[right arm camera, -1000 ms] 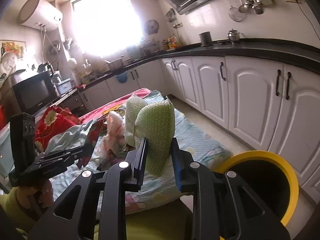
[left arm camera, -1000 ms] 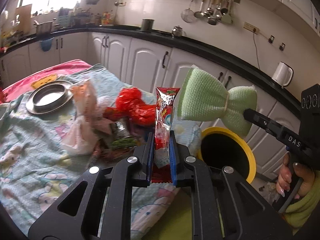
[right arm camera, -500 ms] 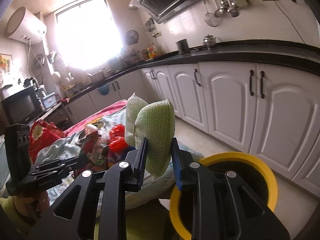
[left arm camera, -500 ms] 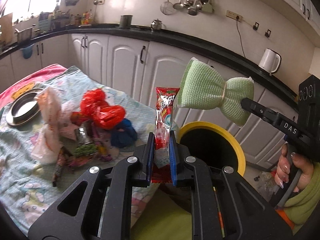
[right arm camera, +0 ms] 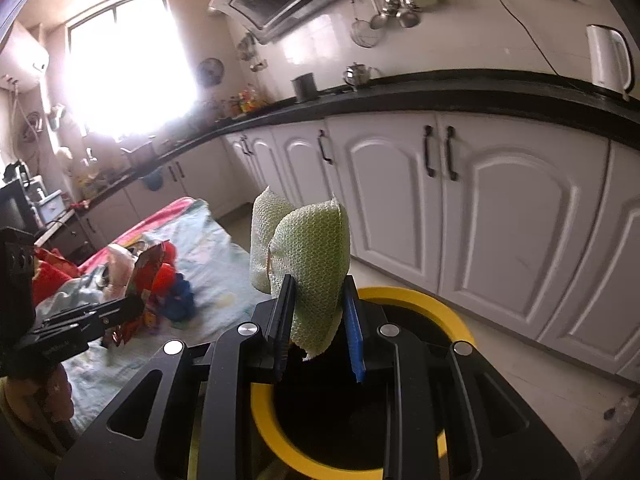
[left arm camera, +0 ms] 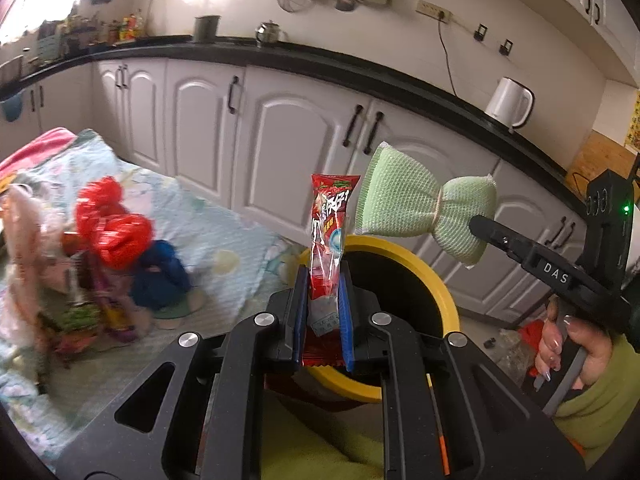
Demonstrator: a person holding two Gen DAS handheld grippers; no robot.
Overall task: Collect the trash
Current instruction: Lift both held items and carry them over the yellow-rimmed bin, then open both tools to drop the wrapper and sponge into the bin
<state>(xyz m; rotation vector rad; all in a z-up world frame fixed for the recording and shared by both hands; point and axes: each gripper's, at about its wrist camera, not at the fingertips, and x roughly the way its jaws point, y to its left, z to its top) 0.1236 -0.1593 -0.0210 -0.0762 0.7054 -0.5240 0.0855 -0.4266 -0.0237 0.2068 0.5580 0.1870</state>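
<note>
My left gripper (left arm camera: 323,300) is shut on a red snack wrapper (left arm camera: 330,232) that stands upright between its pads, over the near rim of a yellow-rimmed black bin (left arm camera: 436,292). My right gripper (right arm camera: 318,320) holds a green mesh sponge (right arm camera: 312,252) above the same bin (right arm camera: 452,320). Its jaws look slightly parted around the sponge. The sponge also shows in the left wrist view (left arm camera: 420,208), pinched at one end by the right gripper (left arm camera: 480,228). The left gripper and wrapper (right arm camera: 146,276) appear at the left of the right wrist view.
A table with a pale blue patterned cloth (left arm camera: 224,236) holds a trash pile: red plastic bag (left arm camera: 116,232), blue item (left arm camera: 160,276), pale bag (left arm camera: 28,240), wrappers. White cabinets (left arm camera: 296,160) and a black countertop run behind. A white kettle (left arm camera: 510,104) stands on the counter.
Both grippers have swung right, away from the table, and now hang over the bin. The right gripper's jaws have parted a little around the sponge.
</note>
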